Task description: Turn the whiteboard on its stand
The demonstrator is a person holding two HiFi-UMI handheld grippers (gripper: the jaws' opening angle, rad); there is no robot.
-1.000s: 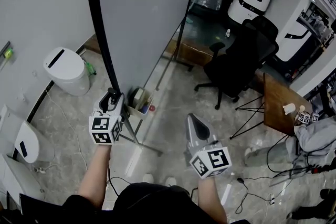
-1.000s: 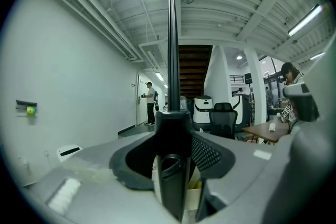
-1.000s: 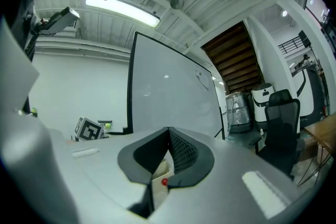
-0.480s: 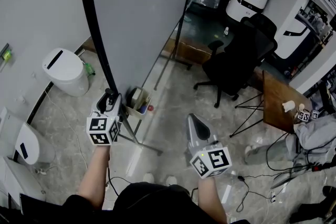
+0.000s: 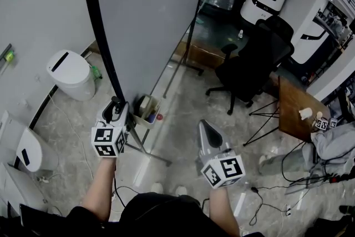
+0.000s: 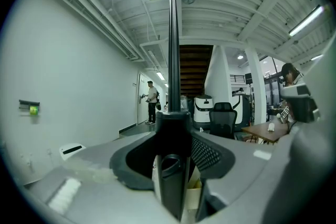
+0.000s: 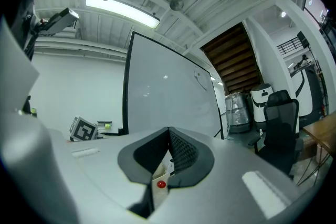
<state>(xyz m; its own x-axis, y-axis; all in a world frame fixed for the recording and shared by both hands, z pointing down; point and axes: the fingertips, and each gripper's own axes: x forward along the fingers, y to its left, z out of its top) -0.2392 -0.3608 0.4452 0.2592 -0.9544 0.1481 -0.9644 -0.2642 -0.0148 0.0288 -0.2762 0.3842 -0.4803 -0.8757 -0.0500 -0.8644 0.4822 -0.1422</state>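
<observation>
The left gripper (image 5: 115, 105) is clamped on the whiteboard (image 5: 150, 19), gripping its black frame (image 5: 101, 30) at the lower corner. In the left gripper view the frame stands edge-on straight between the jaws, with both pads pressed against it. From there it runs up from the tool toward the ceiling. The rest of the board spreads up and to the right of this gripper.

The right gripper (image 5: 204, 126) has its jaws together with nothing between them. It hangs lower than the left gripper and to its right, well apart from the board. Its tips point up toward the board's bottom edge, and in its own view the board rises beyond the jaws, ahead and slightly left.

The board is large and upright, with a plain pale grey face and a thin black frame. There is a faint scribble near one top corner. It sits on a thin metal stand (image 5: 145, 151) whose legs reach the floor just below the left gripper. A small tray (image 5: 147, 110) of markers hangs at the bottom edge, just right of that gripper.
</observation>
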